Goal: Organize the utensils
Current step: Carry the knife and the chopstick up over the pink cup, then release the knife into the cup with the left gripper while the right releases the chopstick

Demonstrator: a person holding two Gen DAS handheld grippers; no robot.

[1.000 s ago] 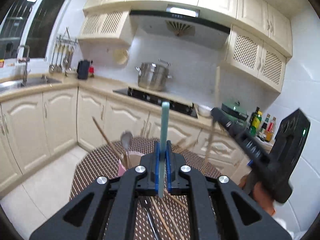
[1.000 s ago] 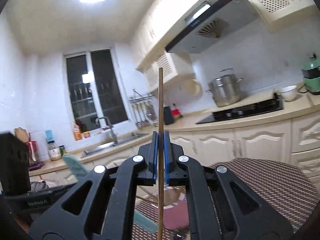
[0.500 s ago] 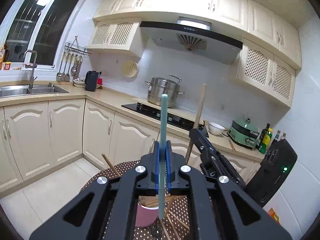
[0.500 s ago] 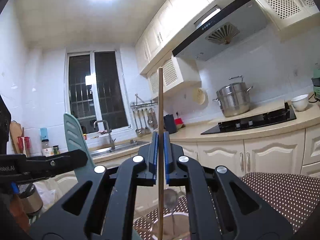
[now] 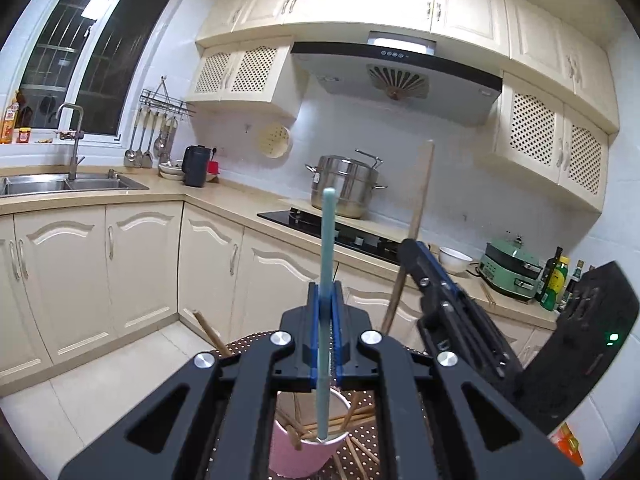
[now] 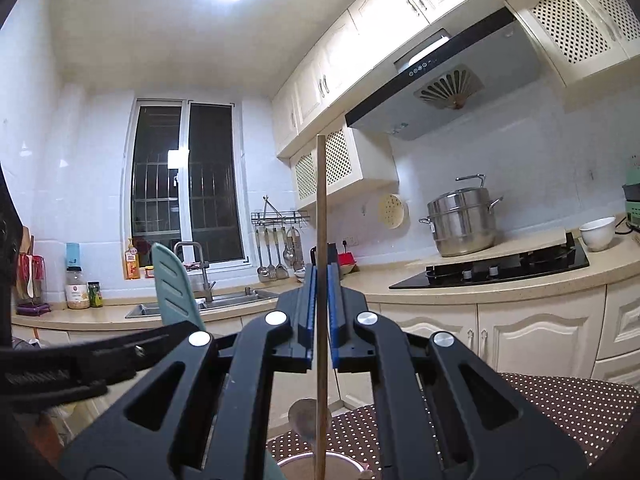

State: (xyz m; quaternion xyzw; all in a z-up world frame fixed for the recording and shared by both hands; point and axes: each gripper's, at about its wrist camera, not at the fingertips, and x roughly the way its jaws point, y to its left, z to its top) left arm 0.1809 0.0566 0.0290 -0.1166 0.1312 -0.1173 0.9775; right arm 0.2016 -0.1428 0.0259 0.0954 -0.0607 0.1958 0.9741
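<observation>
Item one: the left gripper (image 5: 326,312) is clamping a pale green flat utensil handle (image 5: 327,240) between its blue pads, jaws closed tight on it; the handle is standing upright, and its lower end is dipping inside the rim of the pink cup (image 5: 304,456). Seen from the right wrist, the same piece is showing a broad, slotted green face (image 6: 174,284) rising above the left gripper's black body. Item two: the right gripper (image 6: 320,300) is pinching a thin wooden stick (image 6: 321,208), jaws closed on it; the stick is standing near vertical, and its lower end is reaching down to the cup's rim (image 6: 320,458) at the bottom of that view, though whether it is touching the cup cannot be told. In the left view that stick (image 5: 420,200) is leaning slightly, just right of the green handle. Item three: the pink cup is sitting on a round table with a brown dotted cloth (image 6: 560,404), toward the table's near edge in the left view, and is holding several wooden chopsticks (image 5: 360,416) slanting in different directions. A metal spoon bowl (image 6: 306,416) is showing just behind the cup. More chopsticks (image 5: 360,452) are lying loose on the cloth beside the cup's right side.
</observation>
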